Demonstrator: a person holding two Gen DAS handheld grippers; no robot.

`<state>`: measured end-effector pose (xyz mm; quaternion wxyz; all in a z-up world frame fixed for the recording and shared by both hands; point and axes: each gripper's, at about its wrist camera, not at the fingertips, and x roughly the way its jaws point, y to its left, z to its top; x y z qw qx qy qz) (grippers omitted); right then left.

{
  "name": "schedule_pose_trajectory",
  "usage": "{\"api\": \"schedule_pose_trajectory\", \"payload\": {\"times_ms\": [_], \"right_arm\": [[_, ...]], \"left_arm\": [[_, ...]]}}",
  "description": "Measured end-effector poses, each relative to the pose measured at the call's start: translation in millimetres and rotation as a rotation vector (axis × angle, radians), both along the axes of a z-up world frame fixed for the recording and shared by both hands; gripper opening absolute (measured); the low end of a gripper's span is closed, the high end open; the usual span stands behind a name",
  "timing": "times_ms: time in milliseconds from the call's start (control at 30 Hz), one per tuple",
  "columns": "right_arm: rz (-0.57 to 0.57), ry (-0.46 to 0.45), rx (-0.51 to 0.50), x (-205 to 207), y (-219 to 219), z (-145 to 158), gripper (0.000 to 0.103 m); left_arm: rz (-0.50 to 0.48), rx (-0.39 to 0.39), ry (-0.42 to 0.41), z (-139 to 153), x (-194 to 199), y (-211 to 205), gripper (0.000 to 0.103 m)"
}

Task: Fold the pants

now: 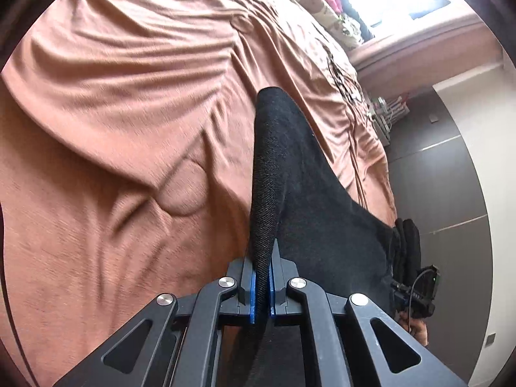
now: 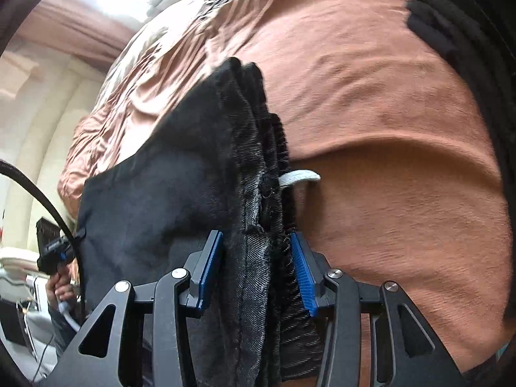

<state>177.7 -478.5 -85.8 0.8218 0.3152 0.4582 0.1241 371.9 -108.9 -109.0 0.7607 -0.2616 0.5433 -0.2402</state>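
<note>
The black pants (image 1: 300, 193) hang stretched in the air above a bed between my two grippers. My left gripper (image 1: 262, 277) is shut on a thin folded edge of the pants. My right gripper (image 2: 258, 258) is shut on the thick bunched waistband end (image 2: 254, 193), where a white drawstring (image 2: 298, 177) sticks out. The right gripper also shows in the left wrist view (image 1: 416, 290) at the far end of the cloth. The left gripper shows in the right wrist view (image 2: 53, 248), held by a hand.
A wrinkled rust-brown bedsheet (image 1: 122, 103) covers the bed below. Patterned pillows (image 1: 325, 3) lie at the bed's head by a bright window. A dark floor (image 1: 445, 174) and white wall lie past the bed's edge. A black cable (image 2: 48, 200) runs by.
</note>
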Motion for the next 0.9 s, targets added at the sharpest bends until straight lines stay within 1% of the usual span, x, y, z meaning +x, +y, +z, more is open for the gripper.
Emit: {"api": "schedule_pose_trajectory", "payload": {"times_ms": [200, 300, 433, 900], "right_arm": [[0.056, -0.026, -0.028, 10, 27, 5, 0.041], [0.079, -0.032, -0.022, 16, 36, 4, 0.038], [0.097, -0.033, -0.033, 25, 50, 2, 0.038], [0.195, -0.042, -0.061, 75, 124, 5, 0.038]], "left_arm": [[0.024, 0.025, -0.019, 16, 10, 25, 0.005], [0.040, 0.038, -0.035, 23, 13, 39, 0.005], [0.062, 0.048, -0.040, 28, 16, 57, 0.005], [0.176, 0.051, -0.031, 24, 15, 157, 0.005]]}}
